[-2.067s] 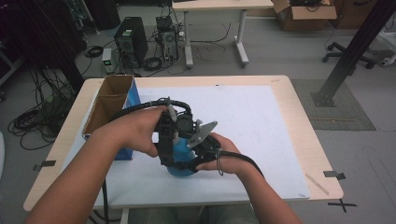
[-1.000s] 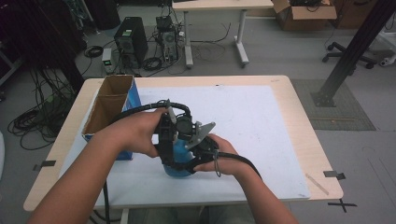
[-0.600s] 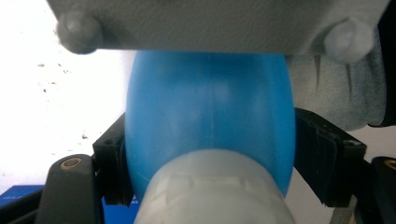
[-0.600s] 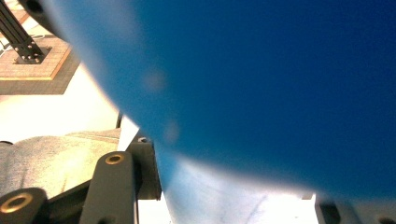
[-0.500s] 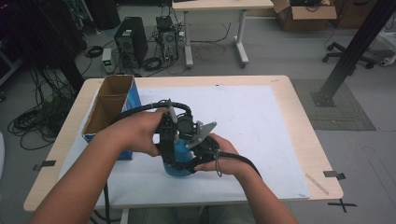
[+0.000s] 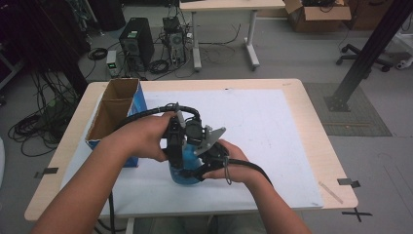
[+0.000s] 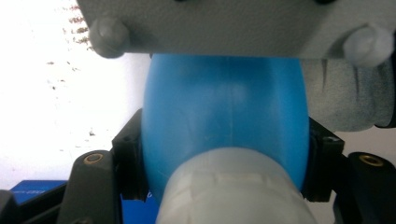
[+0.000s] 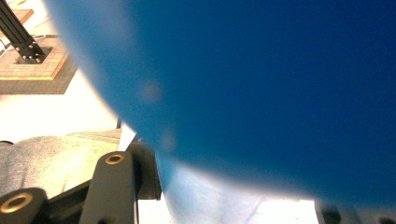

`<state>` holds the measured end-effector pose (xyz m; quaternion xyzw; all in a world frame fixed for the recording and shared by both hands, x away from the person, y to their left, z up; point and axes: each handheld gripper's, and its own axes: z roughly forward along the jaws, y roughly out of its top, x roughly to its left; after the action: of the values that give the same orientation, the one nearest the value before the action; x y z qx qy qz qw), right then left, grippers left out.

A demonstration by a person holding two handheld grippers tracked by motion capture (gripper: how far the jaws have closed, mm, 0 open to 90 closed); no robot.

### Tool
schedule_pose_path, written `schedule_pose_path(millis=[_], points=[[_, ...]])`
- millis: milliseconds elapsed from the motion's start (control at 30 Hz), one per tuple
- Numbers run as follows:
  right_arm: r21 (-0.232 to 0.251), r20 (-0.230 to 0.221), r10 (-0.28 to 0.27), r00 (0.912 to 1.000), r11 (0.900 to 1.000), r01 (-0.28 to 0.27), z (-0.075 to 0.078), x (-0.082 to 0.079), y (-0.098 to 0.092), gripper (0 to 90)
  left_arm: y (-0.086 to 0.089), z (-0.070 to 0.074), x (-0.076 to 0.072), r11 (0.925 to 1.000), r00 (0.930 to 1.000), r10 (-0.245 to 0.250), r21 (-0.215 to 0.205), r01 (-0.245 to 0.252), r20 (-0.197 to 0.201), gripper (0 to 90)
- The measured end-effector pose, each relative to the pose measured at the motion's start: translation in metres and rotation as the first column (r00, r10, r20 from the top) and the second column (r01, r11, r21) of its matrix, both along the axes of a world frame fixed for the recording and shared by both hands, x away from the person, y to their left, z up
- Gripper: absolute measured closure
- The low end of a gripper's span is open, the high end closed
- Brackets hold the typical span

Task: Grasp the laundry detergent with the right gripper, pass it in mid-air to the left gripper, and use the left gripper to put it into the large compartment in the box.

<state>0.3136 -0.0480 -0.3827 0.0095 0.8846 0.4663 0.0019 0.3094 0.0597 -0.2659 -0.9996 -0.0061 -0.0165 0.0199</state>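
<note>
We see lots of blue, black, white and brown.

The bottle [image 6: 184,171] is bright blue, and in the left gripper view [image 7: 224,116] its cap [image 7: 229,191] is pale white. We see the left gripper [image 6: 176,146] is black, and the right gripper [image 6: 204,161] is black with a grey plate on top. The table [image 6: 311,122] is light wood brown, and the big sheet [image 6: 263,126] on it is white with small dark specks. The box [image 6: 117,114] is brown inside and blue outside. The floor [image 6: 292,48] is grey.
</note>
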Motion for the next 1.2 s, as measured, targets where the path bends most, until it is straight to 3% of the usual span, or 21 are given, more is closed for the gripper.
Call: schedule_pose_path(millis=[300,533,1000,1100,1200], points=[[0.008,0.006,-0.006,1.0000,1.000,0.006,0.0017,0.0005,-0.0019,44.9,-0.0029,0.0021,-0.0026,0.9996,0.9984,-0.029,0.009,0.028,0.049,37.8],[0.008,0.015,-0.016,0.9998,1.000,0.016,0.0019,0.0012,-0.0030,44.9,-0.0049,0.0024,-0.0010,0.9991,0.9984,-0.029,0.033,0.027,0.048,38.2],[0.033,0.014,-0.005,0.9999,0.999,0.004,0.0017,-0.0007,-0.0013,43.2,-0.0043,0.0051,-0.0036,0.9994,0.9987,-0.003,0.034,0.001,0.051,38.6],[0.048,0.024,-0.001,0.9997,0.999,0.000,-0.0002,-0.0016,-0.0005,38.5,-0.0034,0.0070,-0.0023,0.9995,0.9990,0.006,0.032,-0.007,0.044,38.6],[0.057,-0.007,-0.009,0.9999,0.998,0.009,-0.0020,-0.0023,-0.0031,32.0,-0.0015,0.0097,-0.0015,0.9997,0.9985,0.006,0.023,-0.008,0.054,38.6]])
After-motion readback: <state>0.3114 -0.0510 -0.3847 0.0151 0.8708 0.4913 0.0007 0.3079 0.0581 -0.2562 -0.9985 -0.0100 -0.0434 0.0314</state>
